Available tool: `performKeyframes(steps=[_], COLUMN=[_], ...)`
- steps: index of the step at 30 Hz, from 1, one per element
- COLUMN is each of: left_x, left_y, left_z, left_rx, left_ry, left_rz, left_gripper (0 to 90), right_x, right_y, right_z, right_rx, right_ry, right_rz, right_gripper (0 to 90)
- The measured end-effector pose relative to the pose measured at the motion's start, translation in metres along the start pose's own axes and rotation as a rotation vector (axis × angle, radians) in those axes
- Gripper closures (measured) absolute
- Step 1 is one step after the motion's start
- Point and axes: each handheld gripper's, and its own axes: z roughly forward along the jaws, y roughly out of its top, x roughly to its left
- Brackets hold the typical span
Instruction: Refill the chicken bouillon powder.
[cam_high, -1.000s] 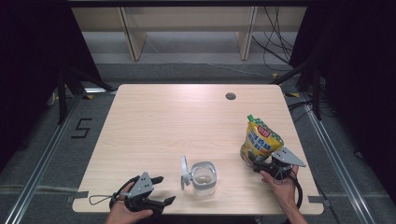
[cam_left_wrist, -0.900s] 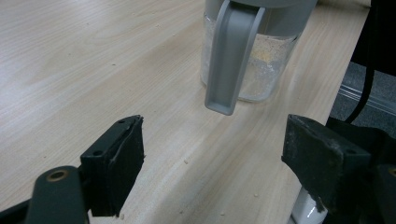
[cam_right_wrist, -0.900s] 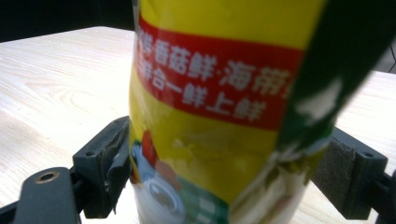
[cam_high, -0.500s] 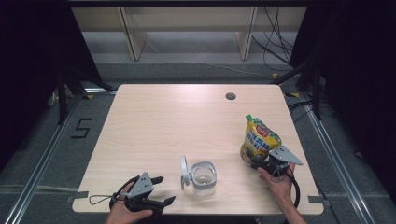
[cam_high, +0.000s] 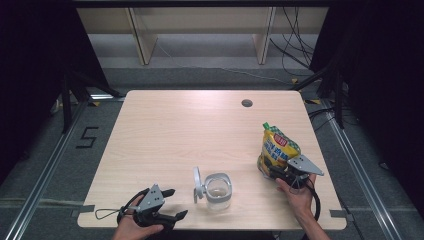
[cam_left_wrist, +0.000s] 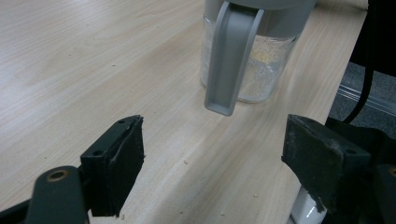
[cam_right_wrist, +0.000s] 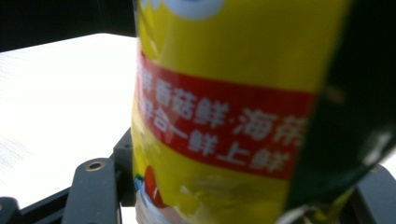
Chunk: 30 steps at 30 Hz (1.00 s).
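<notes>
Yellow plastic snack pouch w/ red label band (cam_high: 278, 150) stands upright near the table's right edge, its base between my right gripper (cam_high: 287, 172) jaws, which have just been closing; can't tell yet if the pads bite. I'd squeeze low & even, w/o crushing contents, before lifting. Left gripper (cam_left_wrist: 212, 154) is wide open, holding nothing, aimed at the clear glass jar w/ grey flip lid (cam_high: 217, 190) just ahead.

snack bag (cam_right_wrist: 224, 107) blurred, cut off at top — jar (cam_left_wrist: 252, 51) rim cropped, contents unclear
</notes>
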Motion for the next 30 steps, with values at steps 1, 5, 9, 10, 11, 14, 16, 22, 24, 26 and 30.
performKeyframes(steps=[1,5,9,10,11,14,16,22,24,26,30], left_x=[0.001,0.002,0.001,0.001,0.000,0.000,0.002,0.003,0.003,0.001,0.002], left_y=[0.000,0.001,0.001,0.001,0.000,0.000,0.000,0.000,0.000,0.000,-0.001], left_z=[-0.001,-0.001,-0.001,-0.001,-0.001,-0.002,-0.002,-0.002,-0.002,-0.001,-0.001], left_rx=[0.011,0.015,0.015,0.016,0.017,0.009,0.010,0.011,0.018,0.007,0.020], left_ry=[0.003,-0.002,0.001,0.000,0.001,0.009,0.010,0.014,0.015,0.009,0.017], left_rz=[0.007,0.035,0.042,0.039,0.015,0.016,0.041,0.020,0.028,0.018,0.030], left_gripper=[20.4,20.4,20.4,20.4,20.4,20.4,20.5,20.5,20.5,20.5,20.5], right_x=[-0.001,0.005,0.007,0.009,0.008,0.010,0.012,0.025,0.030,0.038,0.049], right_y=[0.001,0.005,0.008,0.008,0.009,0.013,0.016,0.030,0.033,0.036,0.040], right_z=[0.000,-0.006,-0.014,-0.014,-0.017,-0.022,-0.025,-0.039,-0.047,-0.053,-0.065], right_rx=[-0.003,0.032,0.050,0.040,0.046,0.037,0.029,0.001,0.002,0.002,-0.006], right_ry=[0.002,0.027,0.043,0.051,0.060,0.066,0.062,0.048,0.049,0.048,0.044], right_rz=[-0.015,0.019,-0.016,-0.011,-0.027,-0.048,-0.054,-0.160,-0.212,-0.257,-0.342], right_gripper=[35.8,36.8,37.1,37.1,37.2,37.5,37.5,37.7,37.7,37.7,37.8])
